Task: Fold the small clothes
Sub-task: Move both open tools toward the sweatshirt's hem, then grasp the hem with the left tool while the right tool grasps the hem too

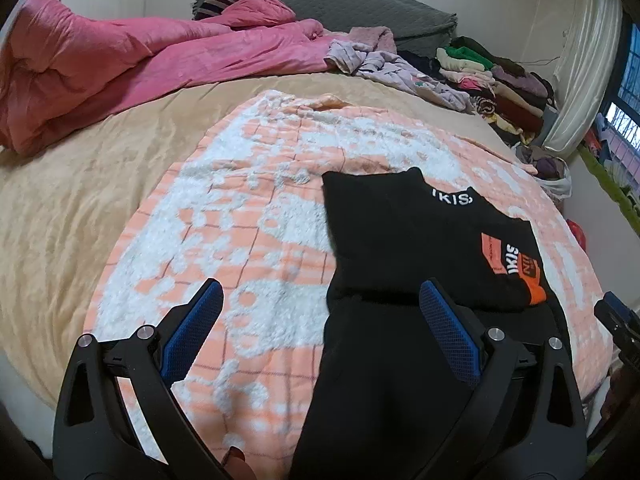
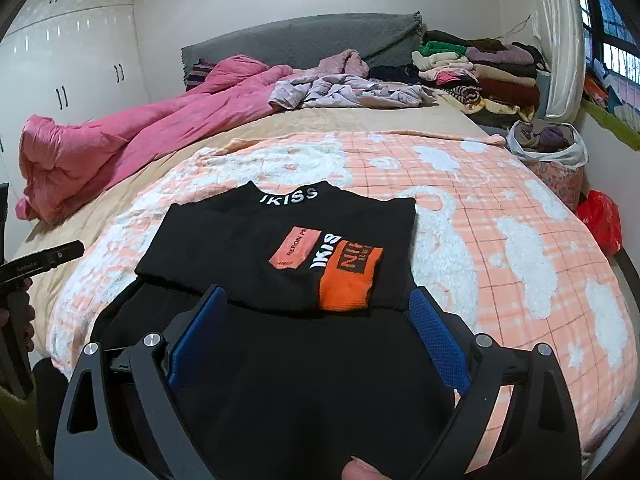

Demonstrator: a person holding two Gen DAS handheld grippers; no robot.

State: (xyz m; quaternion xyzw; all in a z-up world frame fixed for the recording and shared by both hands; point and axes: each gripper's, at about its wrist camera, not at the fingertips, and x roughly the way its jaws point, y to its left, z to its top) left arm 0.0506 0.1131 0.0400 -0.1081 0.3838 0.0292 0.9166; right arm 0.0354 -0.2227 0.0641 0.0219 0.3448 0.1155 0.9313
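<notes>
The black top (image 2: 280, 248) lies lengthwise toward the upper frame, dead ahead of the right gripper (image 2: 318, 316); both grippers gape, holding nothing, the left gripper (image 1: 320, 312) offset leftward.

1 black top (image 2: 280, 248), 2 tongs (image 1: 320, 300) (image 2: 316, 304), 1 pink quilt (image 1: 100, 52)

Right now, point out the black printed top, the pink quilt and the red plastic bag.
black printed top (image 2: 240, 240), right wrist view, plain chest panel.
pink quilt (image 1: 80, 64), left wrist view, bunched middle.
red plastic bag (image 2: 600, 220), right wrist view, its centre.
</notes>
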